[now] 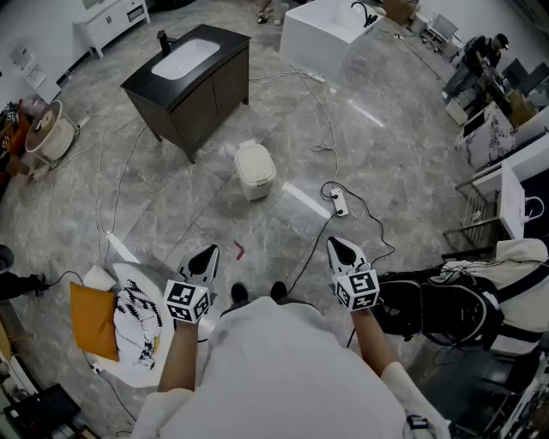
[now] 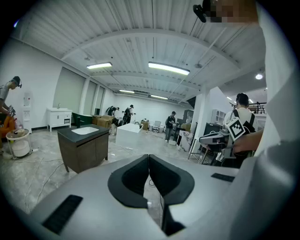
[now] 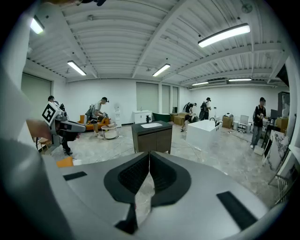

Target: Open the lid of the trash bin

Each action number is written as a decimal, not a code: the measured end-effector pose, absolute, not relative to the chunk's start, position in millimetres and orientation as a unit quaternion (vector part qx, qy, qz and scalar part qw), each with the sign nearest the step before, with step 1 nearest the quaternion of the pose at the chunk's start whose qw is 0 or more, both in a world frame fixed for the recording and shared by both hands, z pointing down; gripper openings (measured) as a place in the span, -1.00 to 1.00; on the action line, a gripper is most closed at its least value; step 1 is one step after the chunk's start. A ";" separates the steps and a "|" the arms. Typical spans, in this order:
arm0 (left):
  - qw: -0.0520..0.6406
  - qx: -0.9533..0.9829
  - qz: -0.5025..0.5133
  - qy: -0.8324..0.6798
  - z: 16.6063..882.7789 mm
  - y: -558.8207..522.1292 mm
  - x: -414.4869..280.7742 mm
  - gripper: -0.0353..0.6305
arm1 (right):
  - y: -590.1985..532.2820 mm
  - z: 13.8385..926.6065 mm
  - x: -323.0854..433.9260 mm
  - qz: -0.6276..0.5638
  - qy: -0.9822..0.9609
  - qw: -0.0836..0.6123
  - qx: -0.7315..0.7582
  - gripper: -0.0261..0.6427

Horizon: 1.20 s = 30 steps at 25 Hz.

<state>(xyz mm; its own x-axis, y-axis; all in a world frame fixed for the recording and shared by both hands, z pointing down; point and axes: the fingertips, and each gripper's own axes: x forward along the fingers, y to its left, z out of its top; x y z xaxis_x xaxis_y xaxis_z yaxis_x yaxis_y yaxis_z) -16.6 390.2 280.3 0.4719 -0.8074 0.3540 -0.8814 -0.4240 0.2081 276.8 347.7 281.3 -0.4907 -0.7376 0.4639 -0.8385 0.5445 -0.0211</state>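
The trash bin [image 1: 255,171] is shown too small for its lid's hinge to be told. The shoes [image 1: 239,294] are largely hidden by the torso [image 1: 283,369]; the white cabinet [image 1: 111,19] is cut off by the upper edge.

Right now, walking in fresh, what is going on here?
A person stands holding the left gripper and the right gripper low in front, both with jaws together and empty. The white trash bin sits on the floor ahead, near a dark sink cabinet, lid down and untouched. Opening has not started.
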 end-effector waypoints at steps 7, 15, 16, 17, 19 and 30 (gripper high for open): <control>0.187 0.838 0.097 -0.504 281.7 392.5 -21.0 -0.84 | 348.7 278.9 271.5 0.120 -0.855 0.204 0.461 -0.83; 0.190 0.841 0.094 -0.498 282.7 388.6 -28.7 -0.84 | 345.2 275.4 265.0 0.120 -0.852 0.200 0.469 -0.83; 0.190 0.841 0.095 -0.497 282.7 387.9 -29.8 -0.84 | 344.7 275.0 264.3 0.122 -0.851 0.198 0.470 -0.83; 0.190 0.842 0.095 -0.496 283.0 387.6 -31.0 -0.84 | 344.5 274.7 263.3 0.123 -0.851 0.197 0.471 -0.83; 0.190 0.844 0.097 -0.493 284.3 387.6 -34.2 -0.84 | 345.0 274.5 260.4 0.121 -0.850 0.198 0.473 -0.83; 0.193 0.852 0.098 -0.476 289.4 391.5 -62.8 -0.84 | 353.5 274.3 229.9 0.117 -0.843 0.200 0.486 -0.83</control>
